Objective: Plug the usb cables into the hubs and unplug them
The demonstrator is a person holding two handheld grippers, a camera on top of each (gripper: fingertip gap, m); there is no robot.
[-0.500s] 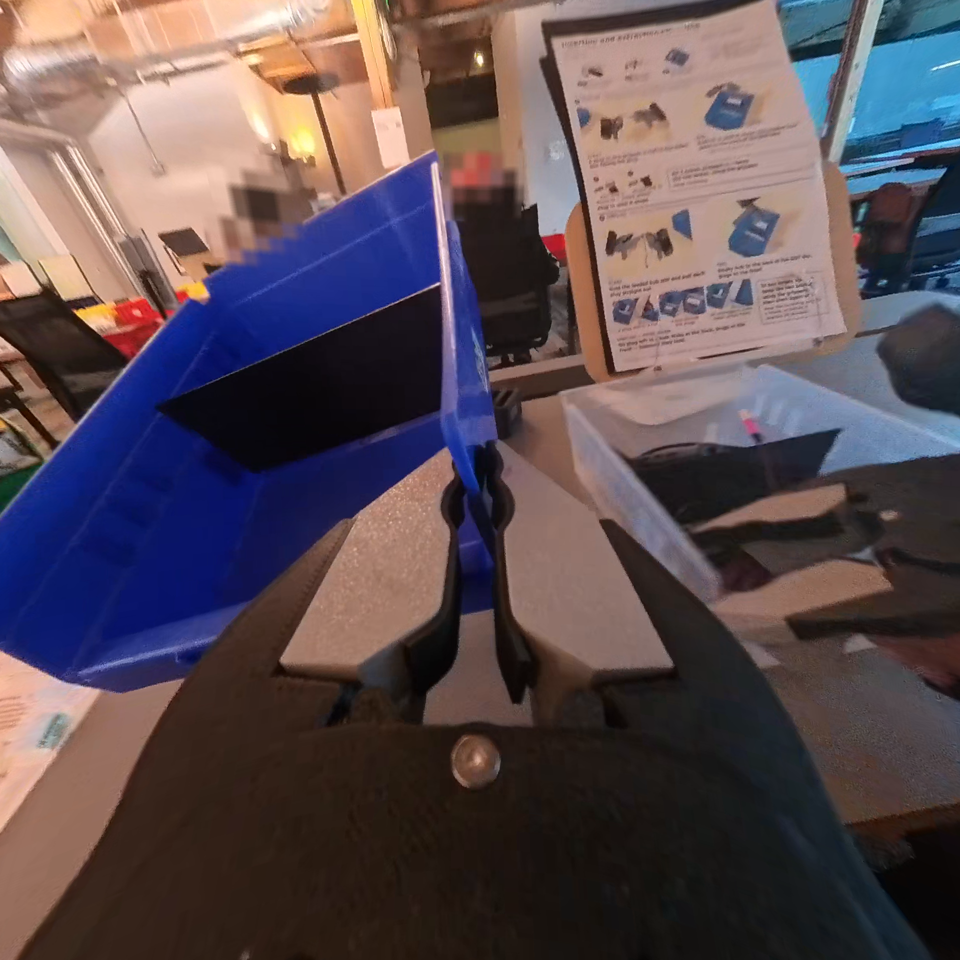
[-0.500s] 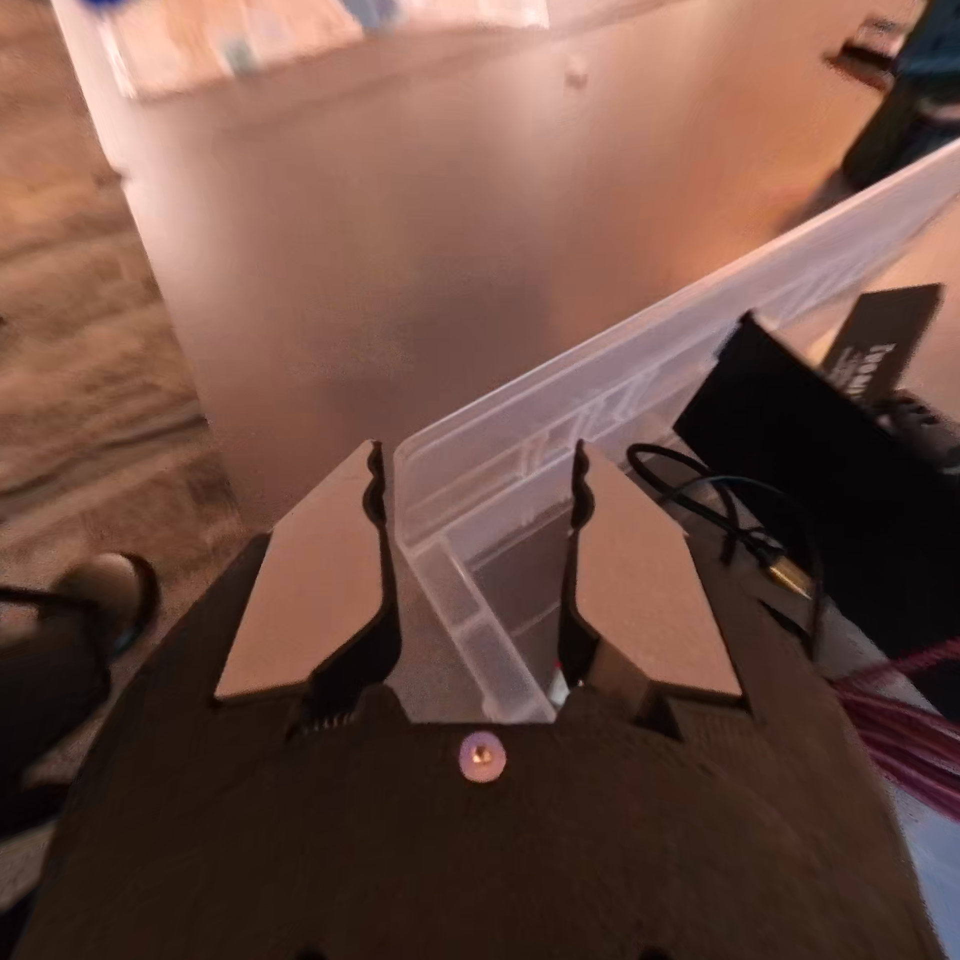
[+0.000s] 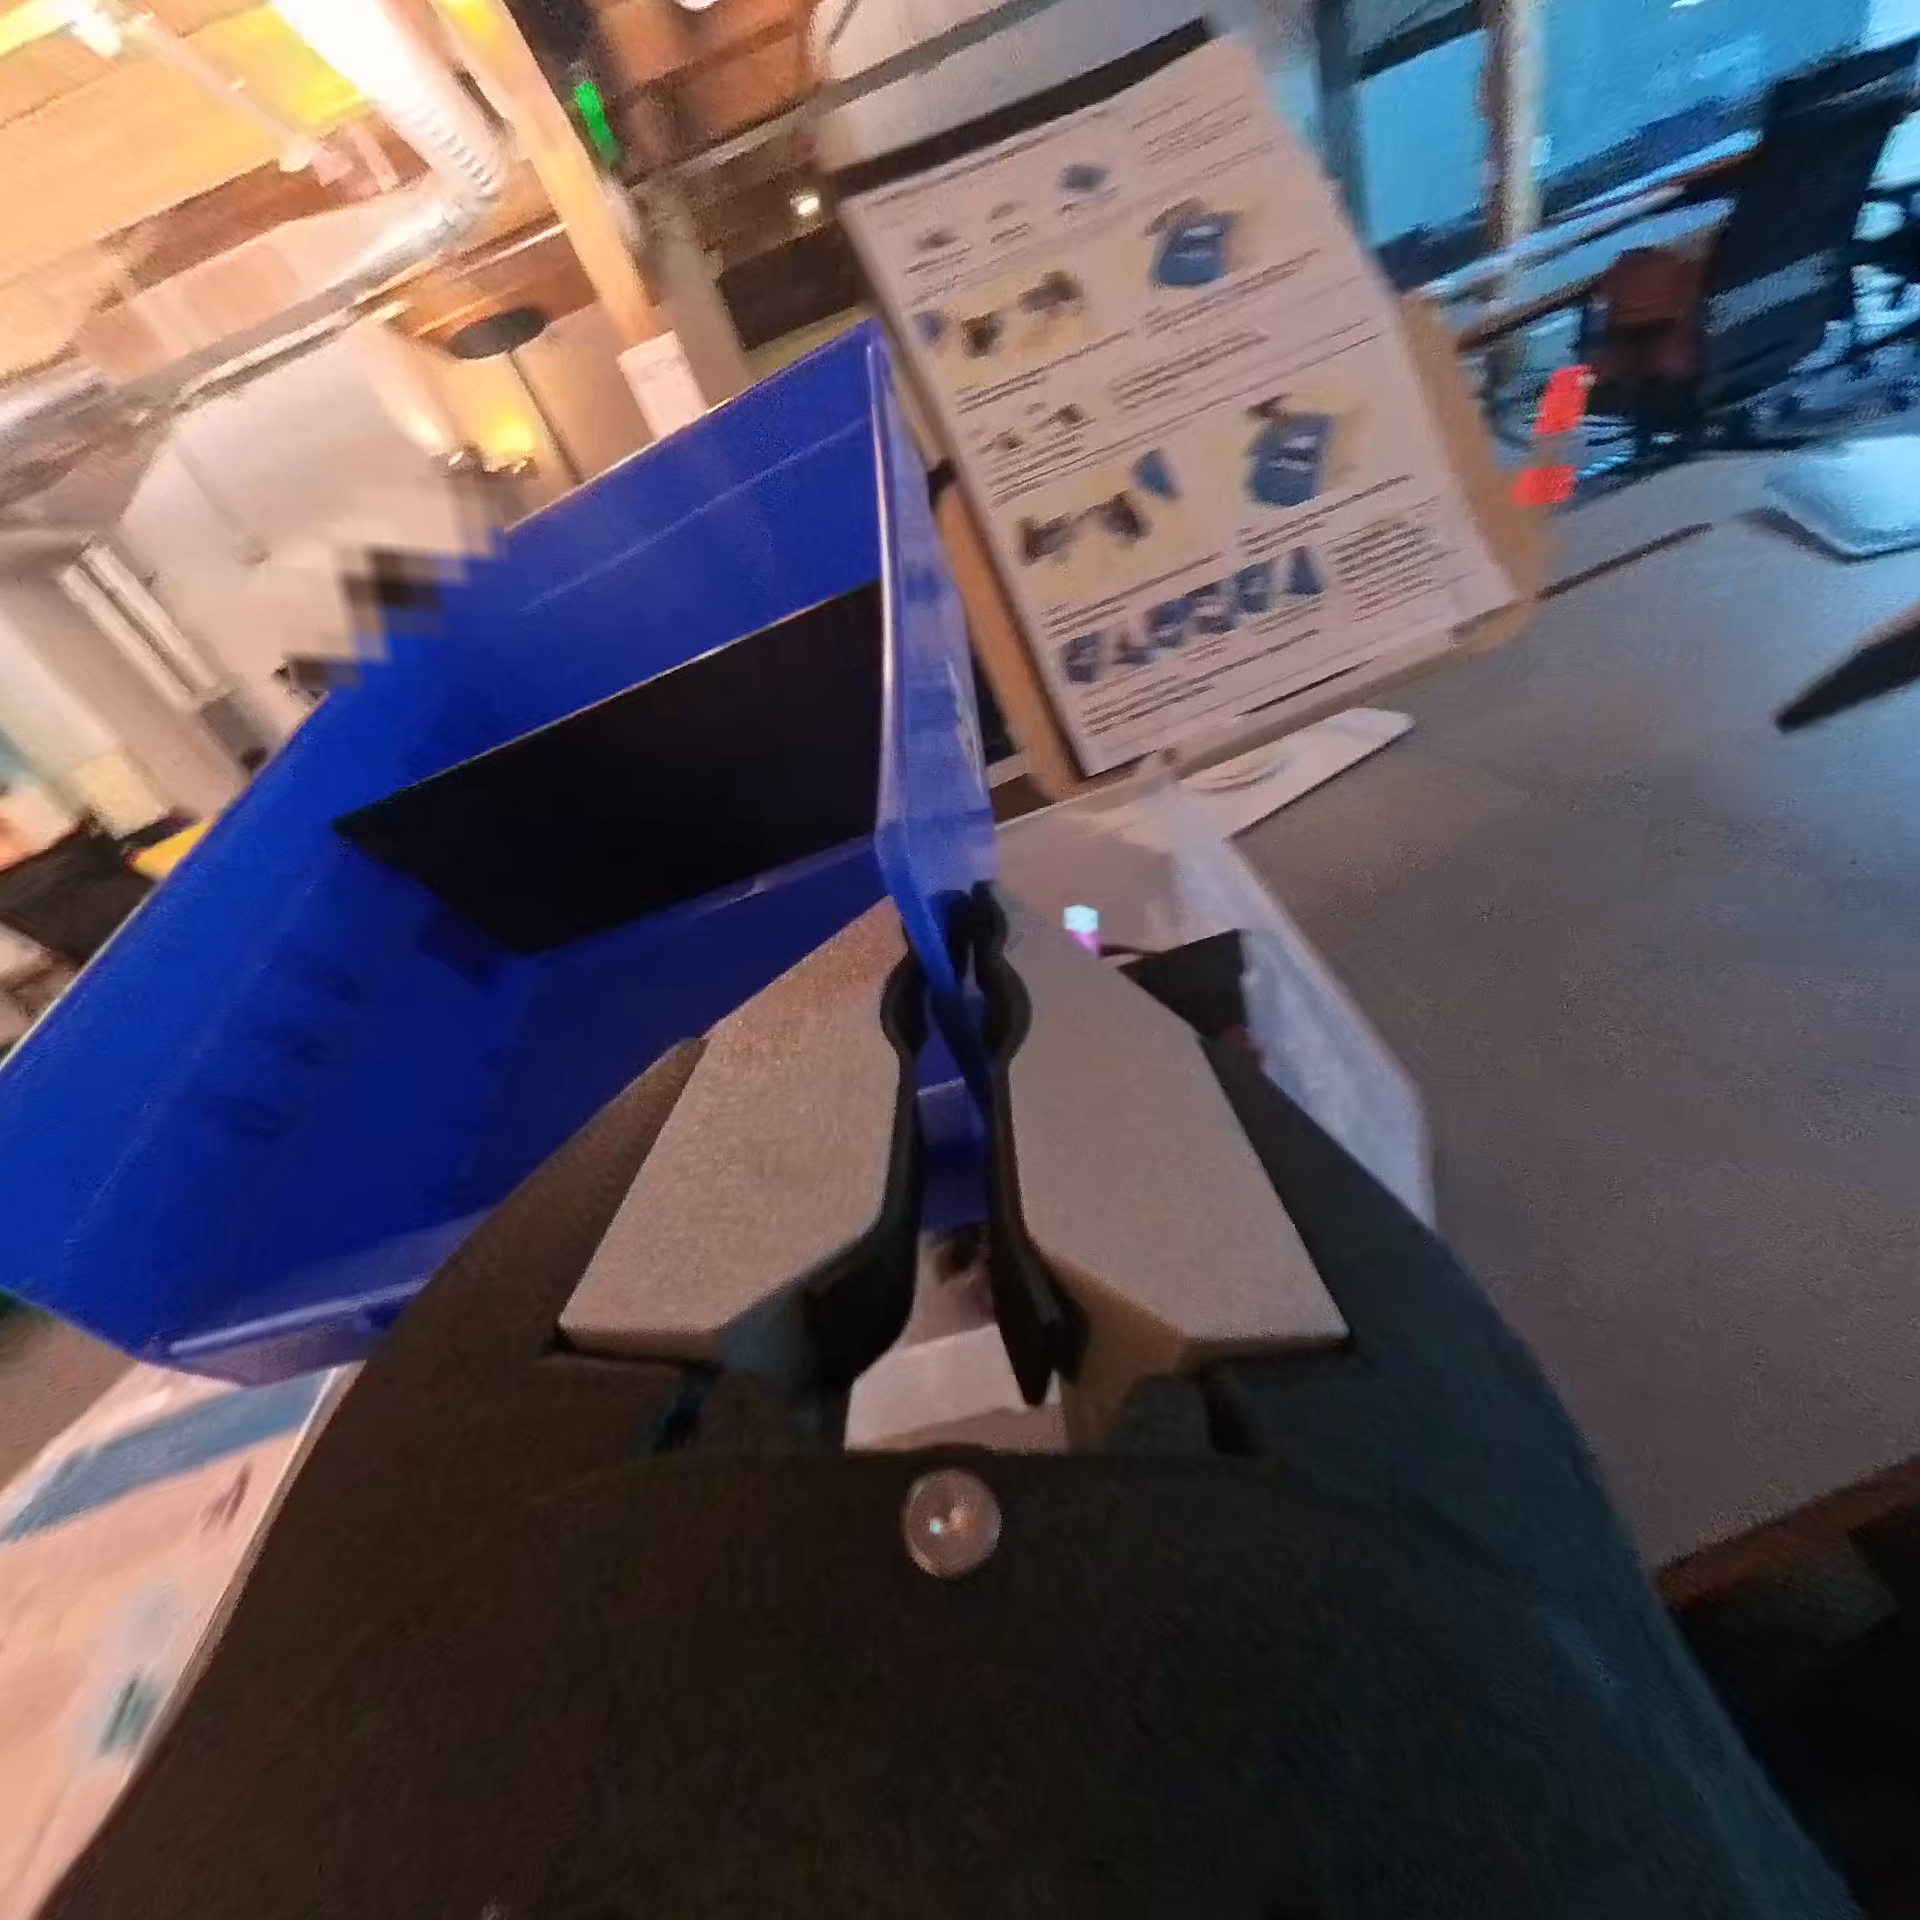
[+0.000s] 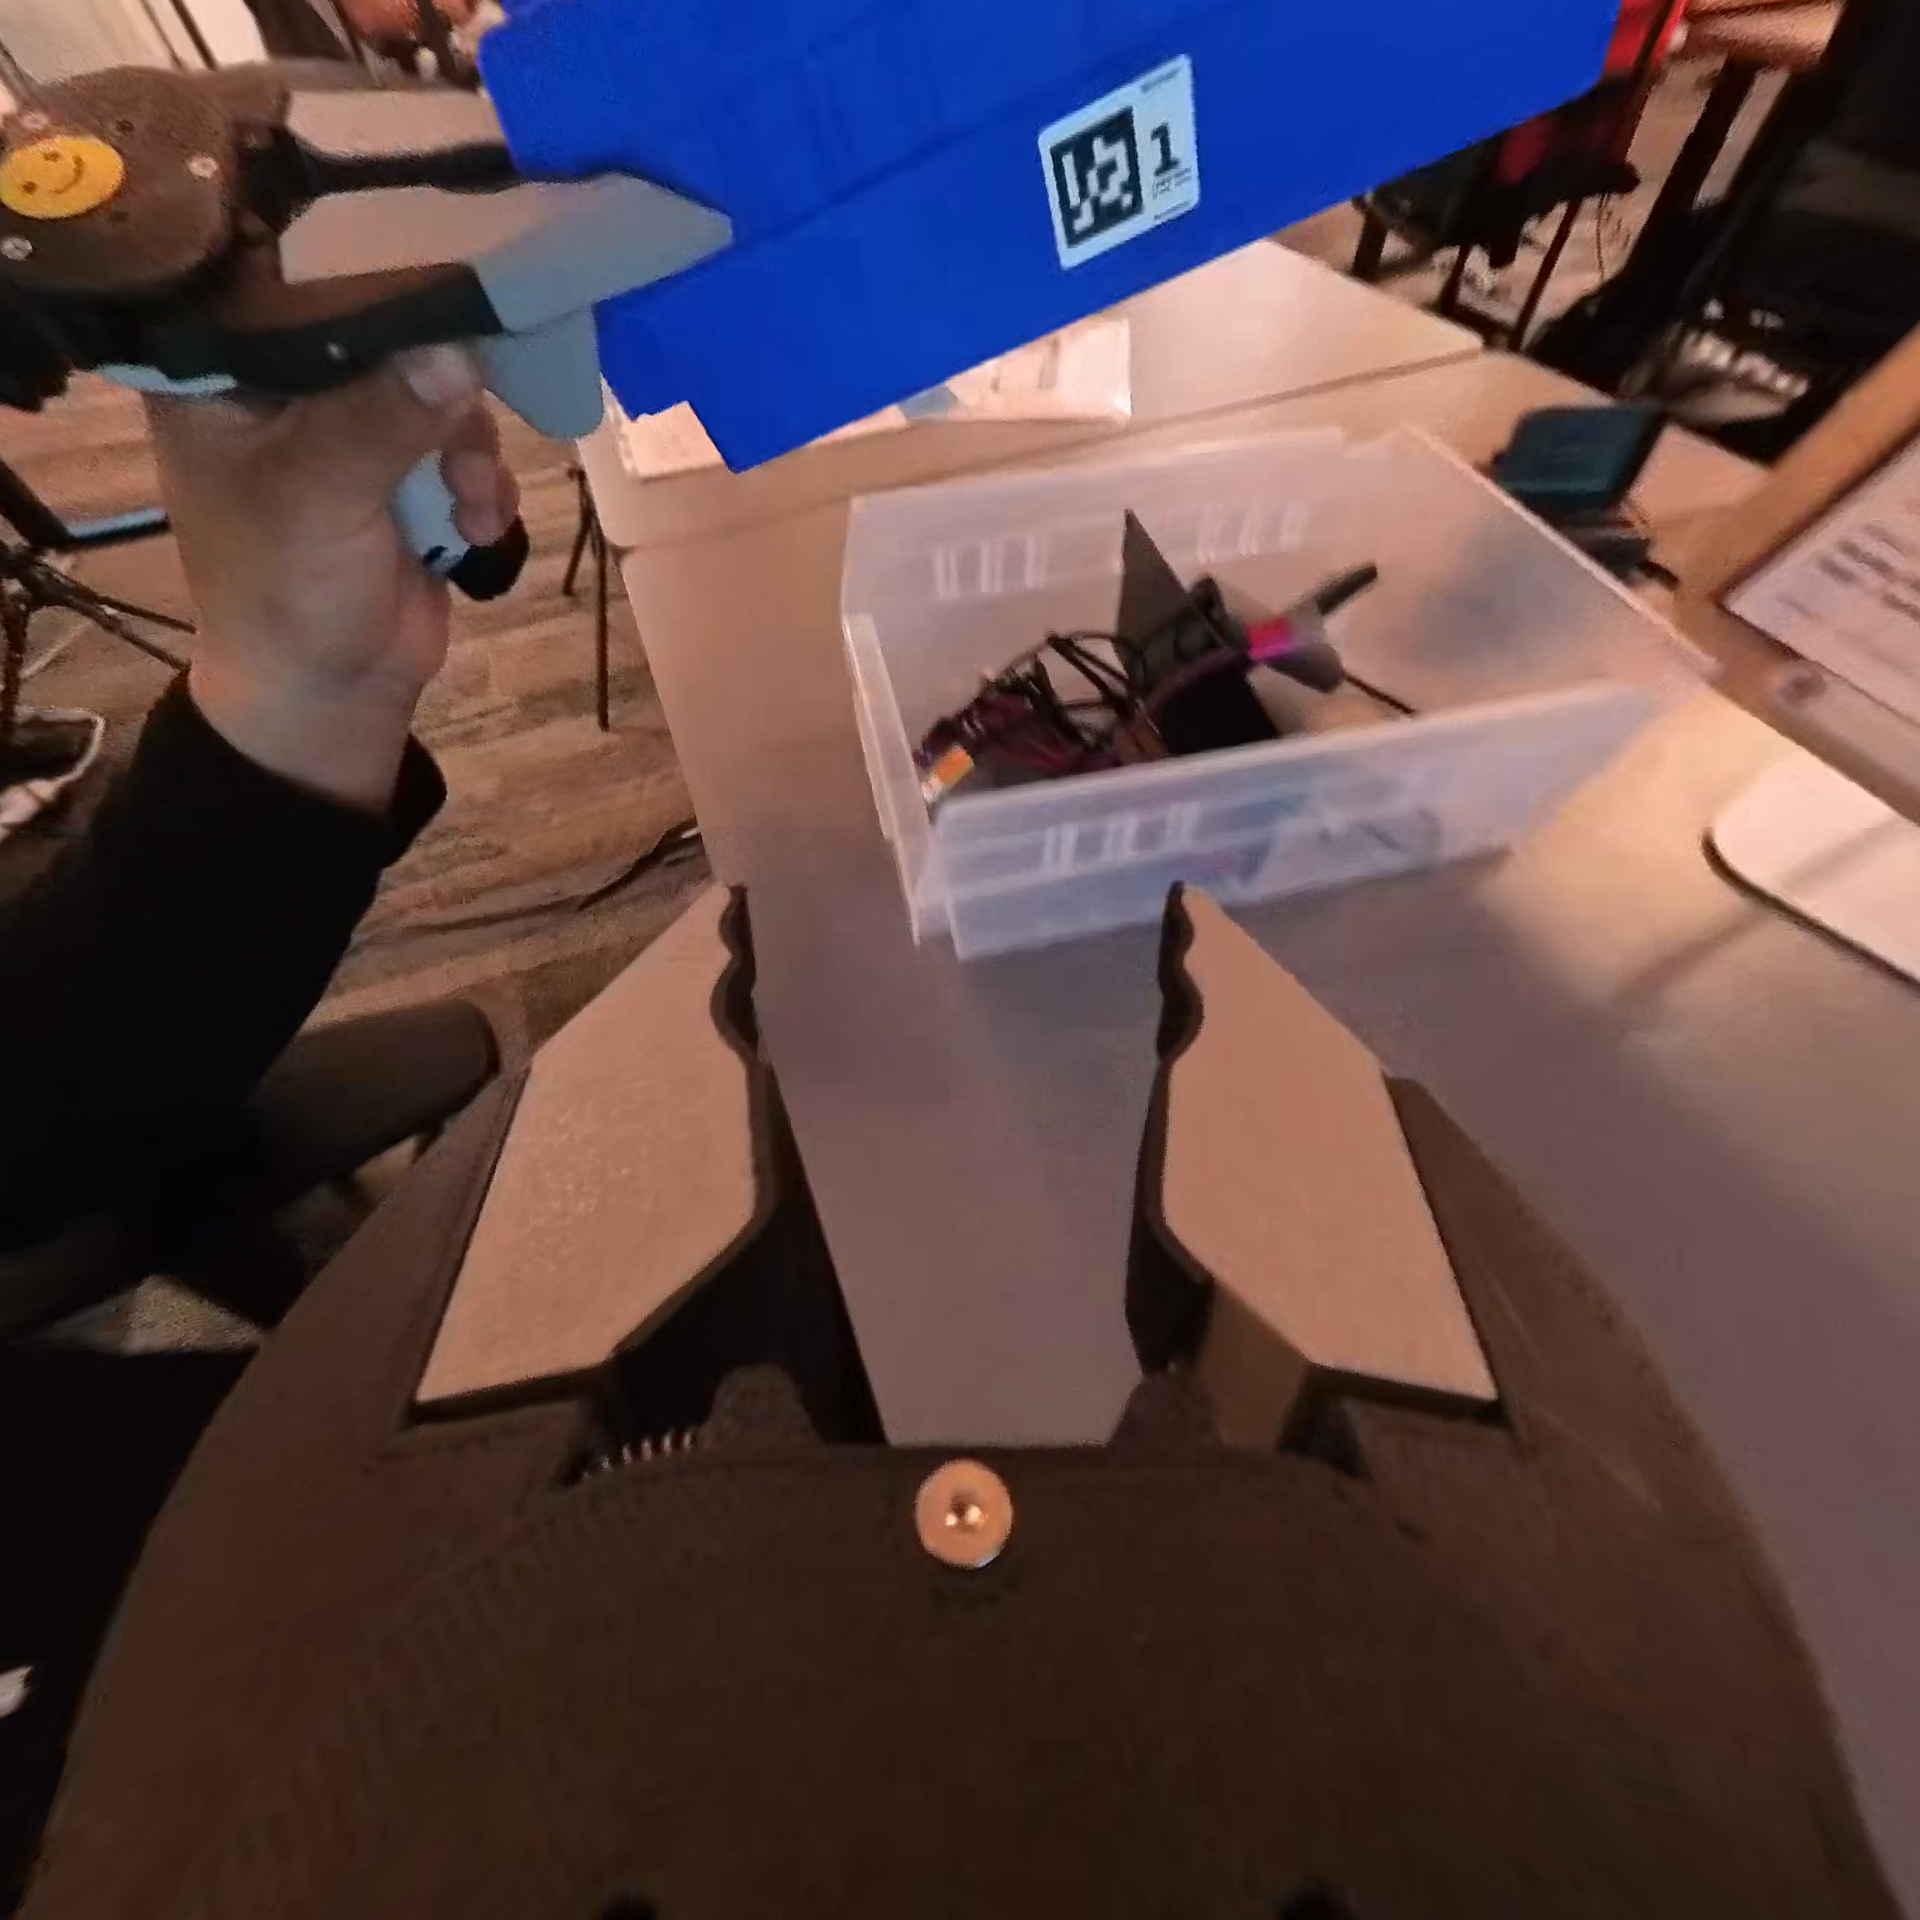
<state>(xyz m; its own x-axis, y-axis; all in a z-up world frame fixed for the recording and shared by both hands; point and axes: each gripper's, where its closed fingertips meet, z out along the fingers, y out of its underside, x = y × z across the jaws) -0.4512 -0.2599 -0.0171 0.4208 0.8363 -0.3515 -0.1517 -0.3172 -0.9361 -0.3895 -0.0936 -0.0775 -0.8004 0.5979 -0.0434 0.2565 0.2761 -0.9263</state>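
In the left wrist view, the side wall of a blue plastic bin (image 3: 436,997) is seen pinched between the closed fingers of the left gripper (image 3: 961,935); the bin is held tilted, its open inside with a black divider panel (image 3: 644,769) turned toward the camera. Just beyond and right of the fingertips, part of a clear plastic box (image 3: 1320,1049) is visible on the grey table (image 3: 1621,935).

In the right wrist view, the right gripper (image 4: 956,904) is seen spread wide with nothing between its fingers. The clear box (image 4: 1288,831), resting just ahead of the fingertips, holds tangled dark and purple usb cables (image 4: 1049,707); the hubs cannot be made out. The blue bin (image 4: 914,260) is held above and ahead.
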